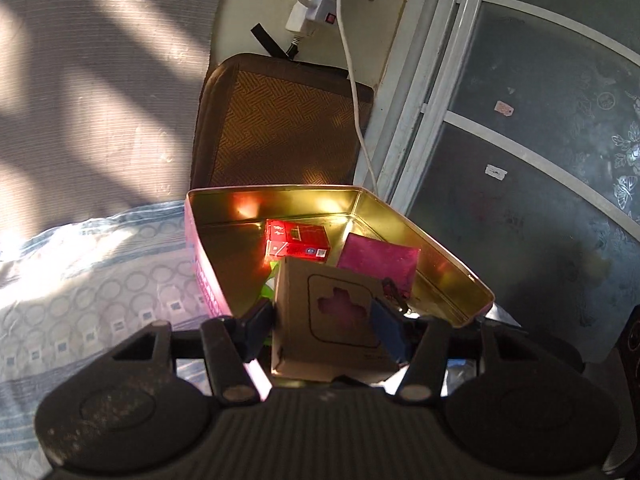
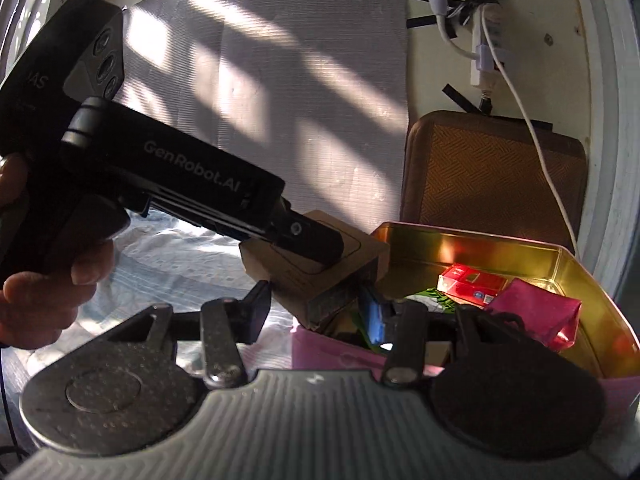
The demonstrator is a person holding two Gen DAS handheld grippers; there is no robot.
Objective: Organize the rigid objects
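Resting between left gripper (image 1: 324, 322) fingers (image 1: 256, 326): cardboard box (image 1: 320, 320)

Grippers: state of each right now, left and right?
Left gripper: shut on the brown cardboard box with a cross-shaped cutout, above the gold-lined open tin.
Right gripper: part open, holding nothing visible.

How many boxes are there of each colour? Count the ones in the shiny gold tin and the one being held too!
Red box, lying in the tin: 1
Pink box, in the tin: 1
Brown cardboard box, held in the left gripper at the tin's near edge: 1
Total: 3
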